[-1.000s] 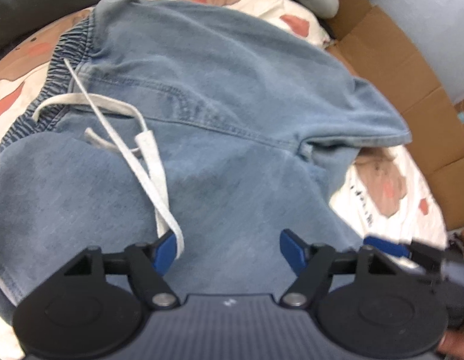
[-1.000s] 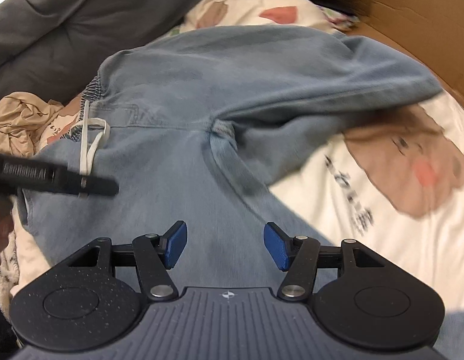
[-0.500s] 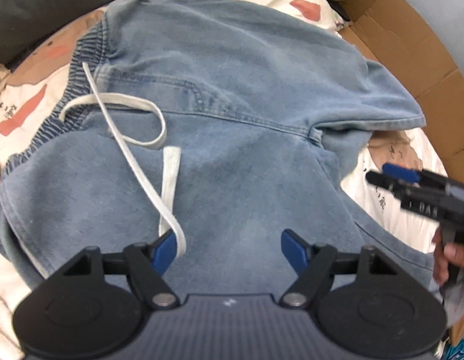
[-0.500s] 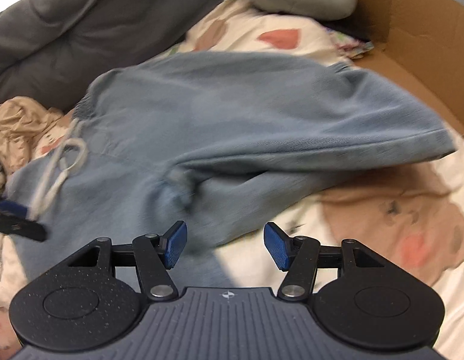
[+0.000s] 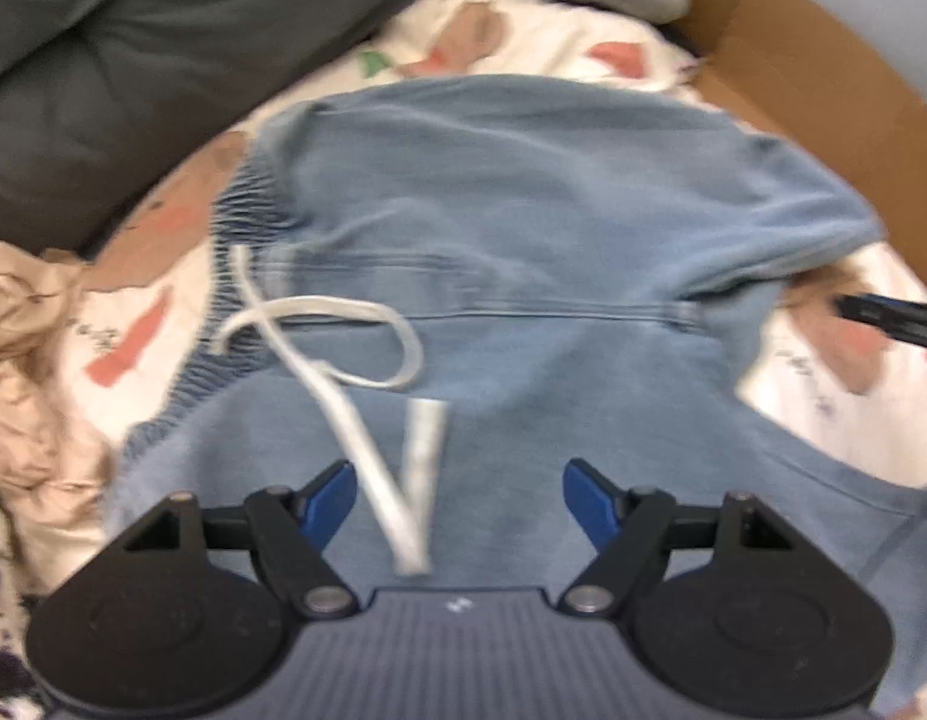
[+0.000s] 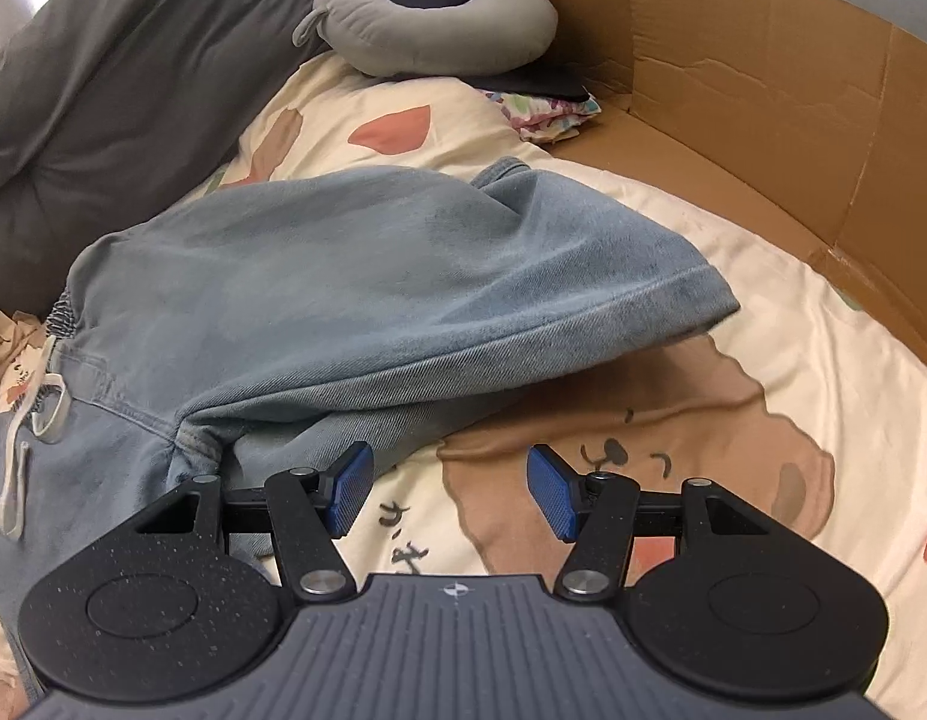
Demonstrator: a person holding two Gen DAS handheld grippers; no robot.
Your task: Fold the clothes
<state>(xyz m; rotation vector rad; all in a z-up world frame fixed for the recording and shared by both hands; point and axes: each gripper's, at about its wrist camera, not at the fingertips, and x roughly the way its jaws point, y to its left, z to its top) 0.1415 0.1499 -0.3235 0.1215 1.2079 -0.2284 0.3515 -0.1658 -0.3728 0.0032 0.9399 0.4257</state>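
Denim shorts (image 5: 553, 276) are spread on the bed (image 6: 781, 324), which is covered by a cream sheet with brown and red prints. In the left wrist view, the left tool (image 5: 460, 489) is seen above the nearer part of the shorts, its blue pads apart and nothing pressed between them; it is released. The white drawstring (image 5: 367, 432) lies loose on the denim, and its two ends meet in a V just in front of this tool. The elastic waistband (image 5: 247, 222) is turned toward the left edge of the bed. In the right wrist view, the right tool (image 6: 448, 489) is also released, with its pads apart over the bare sheet, just beside the hem of one leg of the shorts. That leg is folded over the other one. A beige garment (image 5: 25, 360) is crumpled at the left edge. Farther away, a dark grey duvet (image 6: 121, 90) and a grey neck pillow (image 6: 433, 30) are placed at the far side of the bed, and a cardboard wall (image 6: 763, 90) stands along its right edge.
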